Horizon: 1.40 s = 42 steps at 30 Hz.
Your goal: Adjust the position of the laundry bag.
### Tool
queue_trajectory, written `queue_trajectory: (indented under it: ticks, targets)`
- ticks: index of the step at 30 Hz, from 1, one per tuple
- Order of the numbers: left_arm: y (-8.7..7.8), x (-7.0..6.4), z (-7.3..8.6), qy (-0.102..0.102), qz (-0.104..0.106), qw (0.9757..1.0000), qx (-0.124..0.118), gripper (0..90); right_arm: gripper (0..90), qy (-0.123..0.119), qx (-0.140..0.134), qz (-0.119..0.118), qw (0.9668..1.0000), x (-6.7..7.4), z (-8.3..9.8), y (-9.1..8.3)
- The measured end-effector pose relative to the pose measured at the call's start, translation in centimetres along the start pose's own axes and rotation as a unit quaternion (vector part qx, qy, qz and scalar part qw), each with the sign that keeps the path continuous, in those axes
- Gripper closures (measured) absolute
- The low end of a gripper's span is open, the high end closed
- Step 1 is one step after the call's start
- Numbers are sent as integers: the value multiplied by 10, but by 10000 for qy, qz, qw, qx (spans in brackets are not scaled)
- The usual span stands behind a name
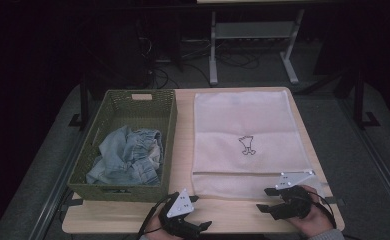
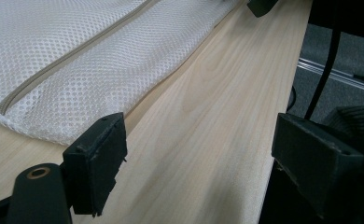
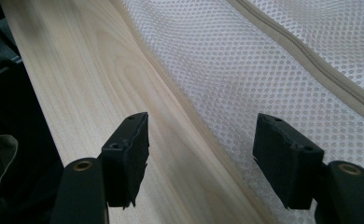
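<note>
A white mesh laundry bag (image 1: 245, 142) lies flat on the right half of the wooden table (image 1: 183, 150), its zipper (image 1: 243, 173) running across near the front. Denim clothing (image 1: 128, 156) sits crumpled in a green woven basket (image 1: 163, 145) to the left. At the table's front edge, my left gripper (image 1: 200, 212) points right, open and holding nothing. It hovers over bare wood (image 2: 203, 140), with the bag's corner (image 2: 77, 60) to its left. My right gripper (image 1: 264, 199) points left at the bag's front edge, open and holding nothing. The mesh (image 3: 264, 70) and zipper (image 3: 311, 60) lie just beyond its jaws (image 3: 201, 135).
The basket takes up the table's left half, its long wall close to the bag's left edge. A strip of bare wood (image 1: 228, 215) runs along the front between the two grippers. Beyond the table stand metal table legs (image 1: 213, 50) and cables on a dark floor.
</note>
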<state>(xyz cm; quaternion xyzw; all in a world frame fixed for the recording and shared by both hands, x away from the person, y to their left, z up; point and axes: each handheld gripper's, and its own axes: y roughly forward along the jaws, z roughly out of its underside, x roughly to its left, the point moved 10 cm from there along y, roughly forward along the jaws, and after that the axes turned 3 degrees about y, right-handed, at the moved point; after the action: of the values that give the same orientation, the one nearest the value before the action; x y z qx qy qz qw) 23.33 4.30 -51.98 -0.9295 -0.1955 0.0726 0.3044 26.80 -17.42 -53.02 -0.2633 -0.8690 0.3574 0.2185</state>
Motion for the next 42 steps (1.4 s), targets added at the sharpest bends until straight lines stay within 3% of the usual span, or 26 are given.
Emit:
queue_trajectory:
  ticks: [7,17,24,29,30,32,36,39,42]
  targets:
    - [1,3,0,-41,23,10000,2,179,348,45,-57,-87,9999,-3,0,0]
    - [0,1,0,-4,-37,10000,-8,179,342,18,-118,3,9999,0,-3,-6]
    - [1,0,-1,49,4,10000,-17,179,348,-30,-183,21,9998,-7,-7,-6]
    - [3,0,-1,16,25,10000,-25,179,330,-47,-211,-47,9998,-14,-19,-4]
    - [3,0,-1,16,18,10000,-35,179,327,-179,-194,-29,9996,-16,-26,-2]
    - [3,0,-2,24,7,10000,-44,179,333,-207,-126,23,9997,-19,-31,0]
    - [3,0,-1,41,19,10000,-14,179,352,-186,101,81,9997,-29,-40,6]
    - [3,0,-1,40,18,10000,-19,179,344,-165,143,188,9996,-40,-49,10]
    - [3,1,-1,38,-6,10000,-14,179,356,-80,95,144,9998,-46,-56,14]
